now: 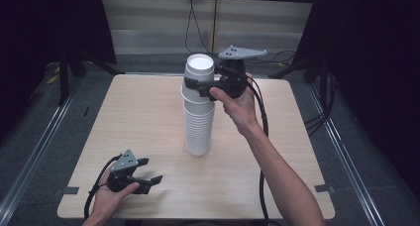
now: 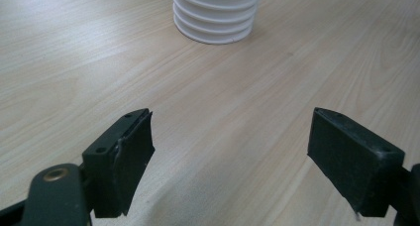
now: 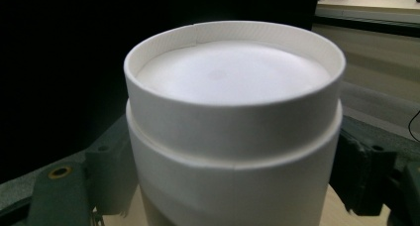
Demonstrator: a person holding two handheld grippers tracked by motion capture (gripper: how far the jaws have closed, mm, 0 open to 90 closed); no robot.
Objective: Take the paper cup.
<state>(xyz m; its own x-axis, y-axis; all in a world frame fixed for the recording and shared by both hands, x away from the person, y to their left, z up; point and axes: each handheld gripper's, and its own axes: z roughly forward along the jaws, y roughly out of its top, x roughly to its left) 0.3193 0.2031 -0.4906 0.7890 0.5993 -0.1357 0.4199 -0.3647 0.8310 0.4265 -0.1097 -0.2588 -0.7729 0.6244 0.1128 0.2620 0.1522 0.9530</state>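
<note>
R gripper point(image 1: 207, 85) clamped on top cup point(image 1: 199, 72) of inverted stack point(image 1: 199, 119); lift straight up, no tilt; L gripper point(image 1: 150, 172) idle near-left, jaws apart, nothing held.

Light falls from overhead onto the pale wooden counter point(image 1: 148, 122), which is evenly bright, while the surroundings on both sides sink into near black. The stack of white cups point(image 1: 199, 107) casts only a soft, short shadow at its base. In the right gripper view the top cup point(image 3: 233, 80) is close to overexposed (its flat white end shows almost no texture) and slightly soft. The left gripper view is sharp on the wood grain, though the near black fingers point(image 2: 119, 161) blur a little.
</note>
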